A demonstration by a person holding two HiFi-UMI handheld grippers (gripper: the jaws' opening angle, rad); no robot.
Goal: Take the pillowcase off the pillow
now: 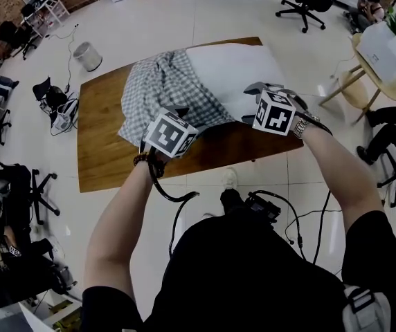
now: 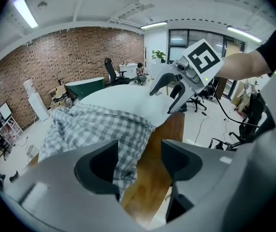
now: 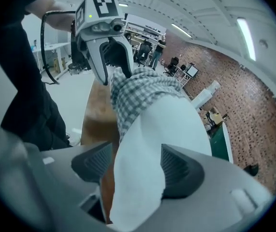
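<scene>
A white pillow (image 1: pixel 236 71) lies on the wooden table (image 1: pixel 108 151), its left half inside a grey-and-white checked pillowcase (image 1: pixel 163 88). My left gripper (image 1: pixel 174 115) hovers at the pillowcase's near edge. In the left gripper view its jaws (image 2: pixel 138 163) stand open, with the checked cloth (image 2: pixel 94 124) by the left jaw and bare wood (image 2: pixel 152 173) in the gap. My right gripper (image 1: pixel 252 104) is at the pillow's bare near edge. In the right gripper view its jaws (image 3: pixel 137 164) are open around the white corner (image 3: pixel 152 144), with a gap at the left pad.
A grey waste bin (image 1: pixel 87 55) stands on the tiled floor at the far left of the table. Office chairs (image 1: pixel 305 2) are at the back, and a round wooden table (image 1: pixel 385 61) is at the right. Cables (image 1: pixel 177 199) hang by the table's near edge.
</scene>
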